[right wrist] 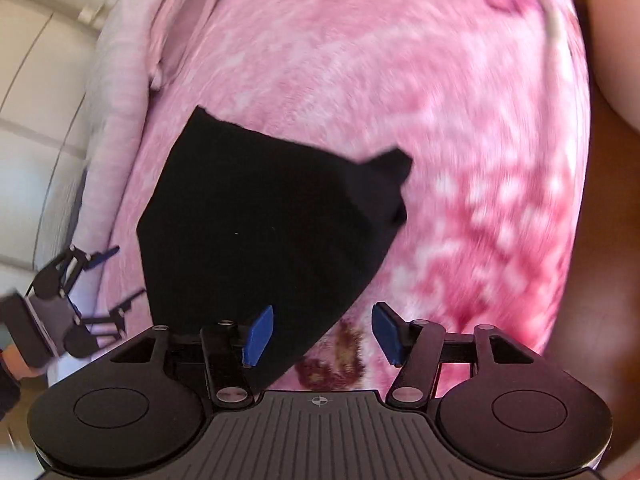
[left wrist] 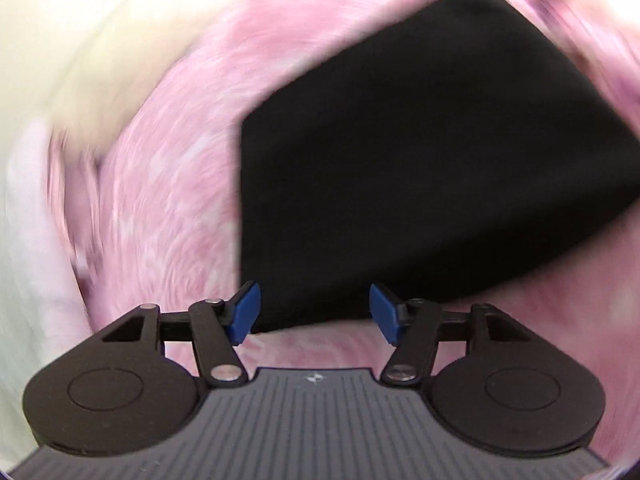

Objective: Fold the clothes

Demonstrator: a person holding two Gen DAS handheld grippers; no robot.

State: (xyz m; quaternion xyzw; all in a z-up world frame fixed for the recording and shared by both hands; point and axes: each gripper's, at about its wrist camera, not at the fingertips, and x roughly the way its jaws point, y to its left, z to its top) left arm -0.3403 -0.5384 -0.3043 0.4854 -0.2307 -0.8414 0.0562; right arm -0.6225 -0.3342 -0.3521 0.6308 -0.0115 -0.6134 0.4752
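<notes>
— Though both views are smeared with motion blur, can you make out the black garment [right wrist: 264,216]?

— Yes. It lies folded on a pink mottled blanket [right wrist: 460,152], flat, with a small point of cloth sticking out at one corner. What kind of garment it is I cannot tell.

— And the grippers, relative to that garment?

— The right gripper [right wrist: 322,334] hangs over its near corner, blue pads spread apart with nothing pinched; one pad sits over the black cloth, the other over the blanket. The left gripper [left wrist: 315,312] is at the garment's near edge, jaws likewise spread and empty. In the right wrist view it [right wrist: 108,280] shows beside the garment's left edge.

— Anything beyond the garment?

— A pale pink cloth [right wrist: 120,92] lies along the blanket's far left side, and past that cream panelled surfaces [right wrist: 36,60].
</notes>
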